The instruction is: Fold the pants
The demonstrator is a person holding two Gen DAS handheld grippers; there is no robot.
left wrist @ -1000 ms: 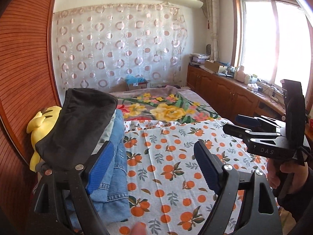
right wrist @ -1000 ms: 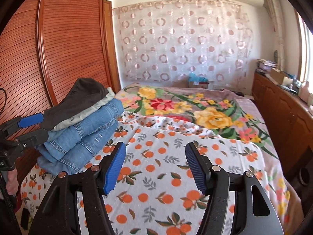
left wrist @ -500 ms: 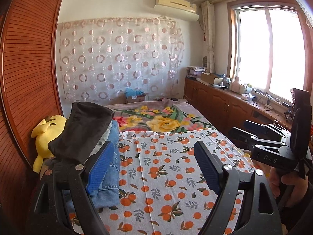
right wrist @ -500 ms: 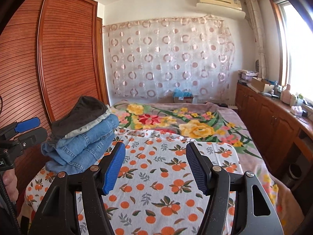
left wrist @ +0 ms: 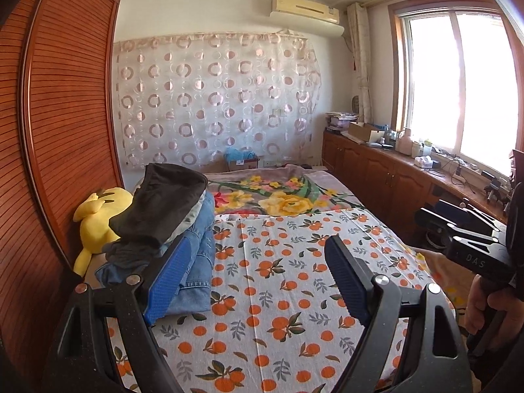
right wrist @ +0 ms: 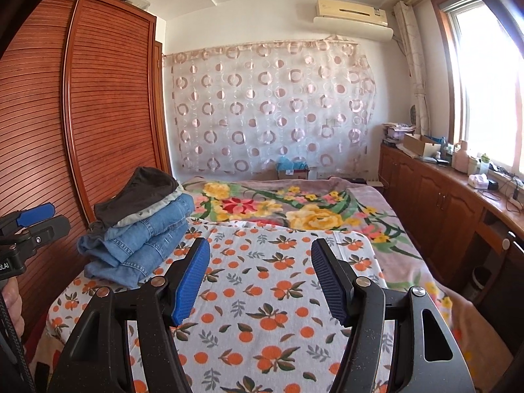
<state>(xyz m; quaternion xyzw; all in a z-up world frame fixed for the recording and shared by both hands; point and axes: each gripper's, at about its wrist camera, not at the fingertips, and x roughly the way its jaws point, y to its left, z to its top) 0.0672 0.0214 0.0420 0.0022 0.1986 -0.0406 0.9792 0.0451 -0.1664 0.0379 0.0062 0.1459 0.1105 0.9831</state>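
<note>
Blue denim pants (right wrist: 140, 242) sit folded, stacked far left on the orange-print bed sheet (right wrist: 262, 294); your left gripper (left wrist: 255, 281) and right gripper (right wrist: 258, 278) hover wide, empty. Folding looks done; fetch another pair.

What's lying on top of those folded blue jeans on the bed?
On the folded blue jeans lies a pale grey garment, with a dark garment on top. What these are stays hidden in their folds.

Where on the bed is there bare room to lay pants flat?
Free: the orange-print sheet, between the folded stack by the wardrobe and the floral blanket. Crowded: the stack's corner, with the yellow plush.
</note>
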